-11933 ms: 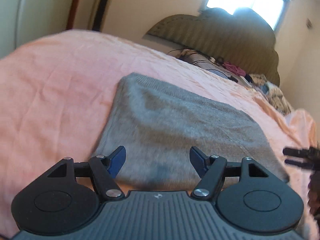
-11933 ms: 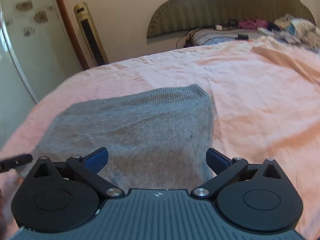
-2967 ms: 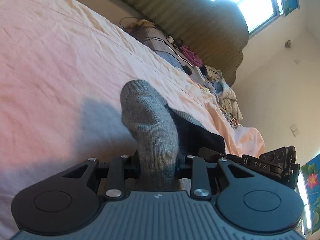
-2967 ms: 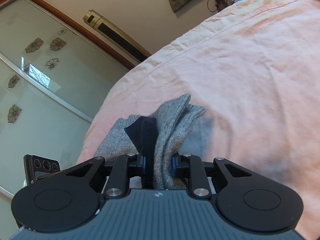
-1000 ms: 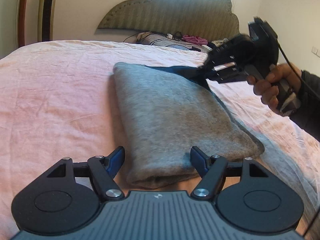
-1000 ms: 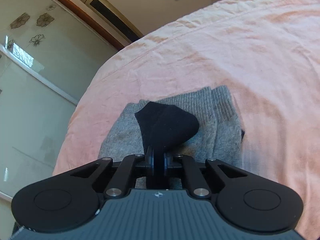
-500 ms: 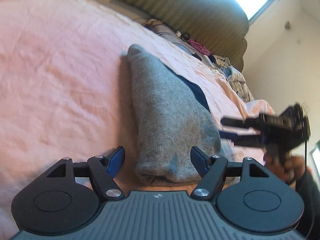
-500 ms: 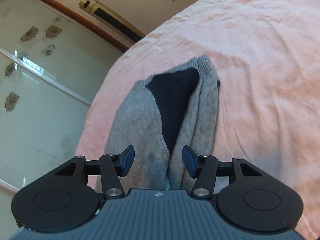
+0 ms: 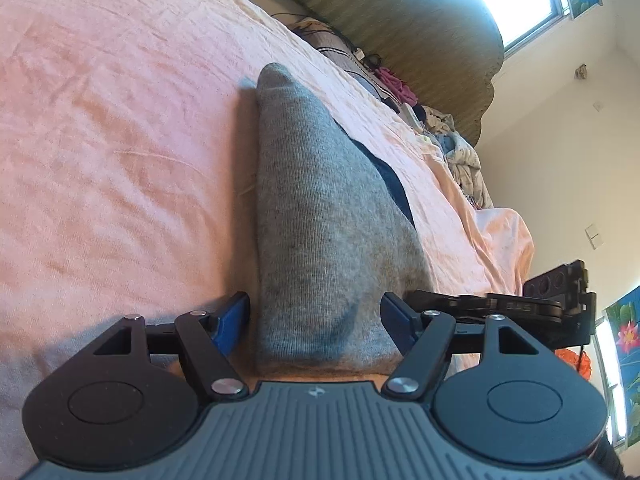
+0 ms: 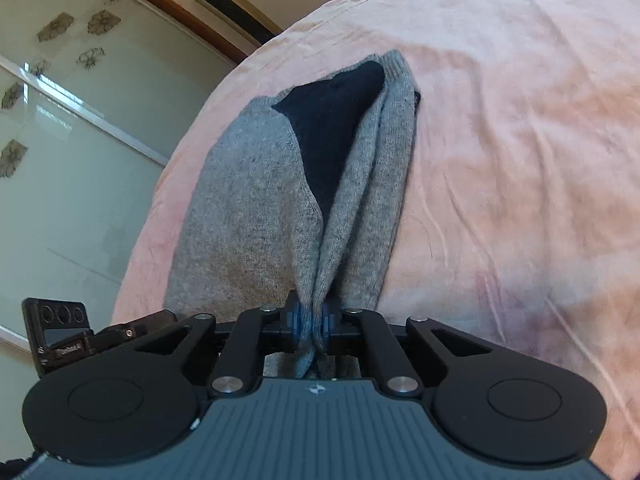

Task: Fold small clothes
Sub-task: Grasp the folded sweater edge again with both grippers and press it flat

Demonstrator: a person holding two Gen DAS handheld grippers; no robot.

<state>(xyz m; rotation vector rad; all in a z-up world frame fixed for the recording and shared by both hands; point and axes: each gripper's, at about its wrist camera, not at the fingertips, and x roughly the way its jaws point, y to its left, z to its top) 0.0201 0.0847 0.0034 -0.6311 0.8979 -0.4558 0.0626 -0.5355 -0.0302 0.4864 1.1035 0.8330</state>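
My right gripper [image 10: 310, 326] is closing, its blue pads already pinching the near edge of the folded grey garment [image 10: 256, 208]. My left gripper [image 9: 316, 320] stands wide, straddling the garment's other end without touching. Beyond, the garment lies on the pink bedsheet [image 9: 120, 120].

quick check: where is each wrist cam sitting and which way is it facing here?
Left wrist: behind the left tool, facing along the gray garment toward the headboard; own pads wide, straddling its near end.
Right wrist: behind the right tool, facing the glass doors; jaws closing on the garment's edge.
Shared: the garment, the pink sheet, and each other's tool.
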